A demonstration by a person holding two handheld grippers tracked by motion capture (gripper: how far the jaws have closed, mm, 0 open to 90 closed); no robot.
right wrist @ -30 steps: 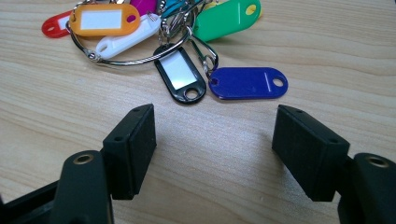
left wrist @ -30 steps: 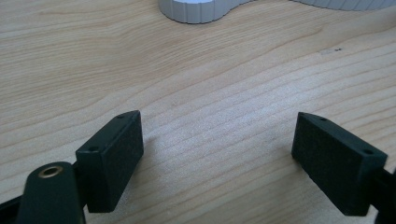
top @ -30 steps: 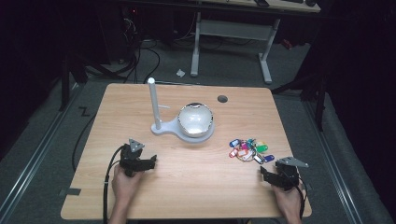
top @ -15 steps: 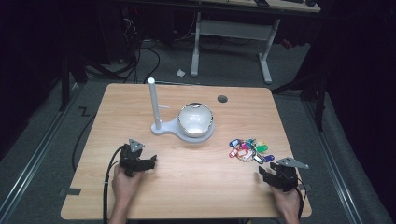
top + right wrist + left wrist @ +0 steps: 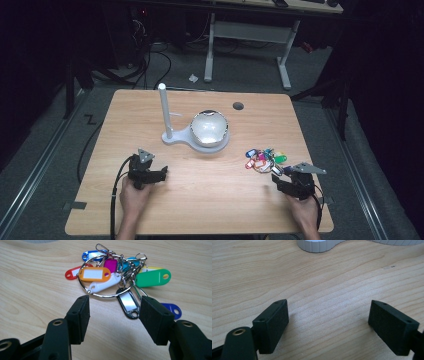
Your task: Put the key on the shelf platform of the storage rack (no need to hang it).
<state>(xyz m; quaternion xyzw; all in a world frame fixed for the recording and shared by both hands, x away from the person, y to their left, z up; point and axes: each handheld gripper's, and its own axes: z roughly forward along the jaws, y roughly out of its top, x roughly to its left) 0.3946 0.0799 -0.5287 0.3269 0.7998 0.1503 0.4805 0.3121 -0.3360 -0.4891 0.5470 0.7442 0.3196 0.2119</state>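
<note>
The light wooden rectangular table (image 5: 200,200) carries, near its centre, a white plastic stand with an upright post and a shiny domed bowl (image 5: 210,129). At five o'clock from it lies a bunch of coloured plastic key tags on a metal ring (image 5: 262,159). The right gripper (image 5: 280,181) sits just beside the bunch at its five o'clock, jaws moderately apart, holding nothing; the right gripper view resolves orange, white, green, blue, red and black tags. The left gripper (image 5: 161,174), at seven o'clock from the stand, has jaws wide over bare wood.
</note>
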